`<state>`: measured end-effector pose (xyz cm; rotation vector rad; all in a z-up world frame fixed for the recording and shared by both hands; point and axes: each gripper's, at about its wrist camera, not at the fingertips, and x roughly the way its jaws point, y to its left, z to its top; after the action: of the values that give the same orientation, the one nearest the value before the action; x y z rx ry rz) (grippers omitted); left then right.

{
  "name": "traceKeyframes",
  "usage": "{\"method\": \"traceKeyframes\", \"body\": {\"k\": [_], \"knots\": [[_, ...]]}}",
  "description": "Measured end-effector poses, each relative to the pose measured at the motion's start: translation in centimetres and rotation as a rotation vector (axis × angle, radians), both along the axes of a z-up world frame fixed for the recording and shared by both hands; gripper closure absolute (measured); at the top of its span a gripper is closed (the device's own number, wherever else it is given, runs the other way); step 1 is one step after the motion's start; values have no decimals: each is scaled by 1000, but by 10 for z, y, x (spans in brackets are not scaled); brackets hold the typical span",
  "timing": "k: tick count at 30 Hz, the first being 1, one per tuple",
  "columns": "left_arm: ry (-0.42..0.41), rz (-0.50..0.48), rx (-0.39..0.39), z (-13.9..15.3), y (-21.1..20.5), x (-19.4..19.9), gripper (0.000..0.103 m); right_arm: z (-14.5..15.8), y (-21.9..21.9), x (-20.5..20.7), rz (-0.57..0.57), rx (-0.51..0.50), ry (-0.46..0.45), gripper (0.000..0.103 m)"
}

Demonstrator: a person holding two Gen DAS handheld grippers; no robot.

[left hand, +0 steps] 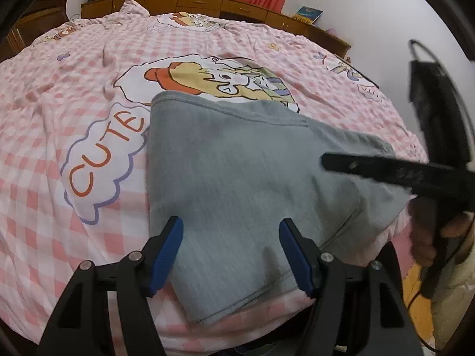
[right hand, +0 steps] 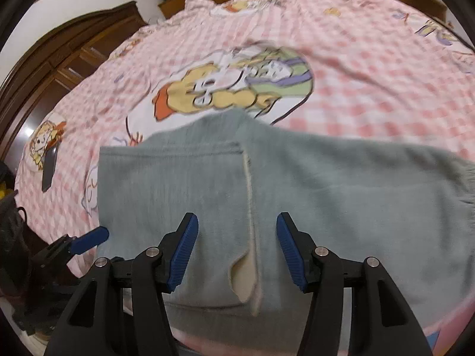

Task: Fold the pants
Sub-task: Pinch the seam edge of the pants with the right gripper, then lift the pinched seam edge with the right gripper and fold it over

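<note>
Pants (left hand: 237, 178) lie folded on the checked bedspread (left hand: 44, 184), nothing gripped

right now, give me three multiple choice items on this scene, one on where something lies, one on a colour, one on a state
1. Where do the pants lie?
A. on the checked bedspread
B. on the floor
C. over a chair

2. What colour are the pads on the left gripper fingers?
A. red
B. blue
C. white

3. How does the right gripper stand?
A. shut on a waistband
B. shut on a book
C. open above the pants, holding nothing

Answers:
1. A, the grey fabric is spread flat on the pink and white checks near the front edge of the bed.
2. B, both ribbed pads show blue against the black frame.
3. C, its fingers stand apart with bare fabric showing between them and no cloth pinched.
</note>
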<state>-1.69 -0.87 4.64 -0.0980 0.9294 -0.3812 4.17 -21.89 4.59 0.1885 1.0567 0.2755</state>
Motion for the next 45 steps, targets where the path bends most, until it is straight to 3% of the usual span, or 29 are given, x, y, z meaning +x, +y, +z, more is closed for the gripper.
{"method": "traceKeyframes", "body": {"k": [9, 10, 11, 12, 15, 18, 23, 26, 31, 40, 45], "knots": [[-7, 15, -54, 4, 15, -1, 33, -14, 15, 5, 23, -44, -23, 55], [-9, 16, -51, 4, 15, -1, 33, -13, 15, 4, 32, -39, -29, 59], [-11, 16, -48, 5, 15, -2, 33, -11, 15, 3, 45, -14, -31, 75], [-13, 17, -46, 5, 15, -3, 33, -9, 14, 1, 54, 7, -30, 80], [-11, 28, -47, 4, 17, -2, 33, -1, 14, -3, 78, 8, -50, 80], [-7, 32, -45, 3, 18, -1, 33, -8, 13, 2, 62, -31, -19, 80], [-13, 51, -27, 4, 22, -1, 33, -15, 13, 7, 57, -11, -15, 80], [2, 79, -52, 5, 31, 1, 33, -10, 16, 5, 72, -20, -37, 97], [-19, 101, -64, 15, 45, -4, 33, 27, 17, -7, 59, -23, -100, 98], [-52, 137, -108, 32, 57, -15, 33, 141, 6, -49, 20, 0, -349, 99], [-67, 135, -102, 40, 54, -25, 33, 176, -11, -66, -60, -29, -411, 99]]}}
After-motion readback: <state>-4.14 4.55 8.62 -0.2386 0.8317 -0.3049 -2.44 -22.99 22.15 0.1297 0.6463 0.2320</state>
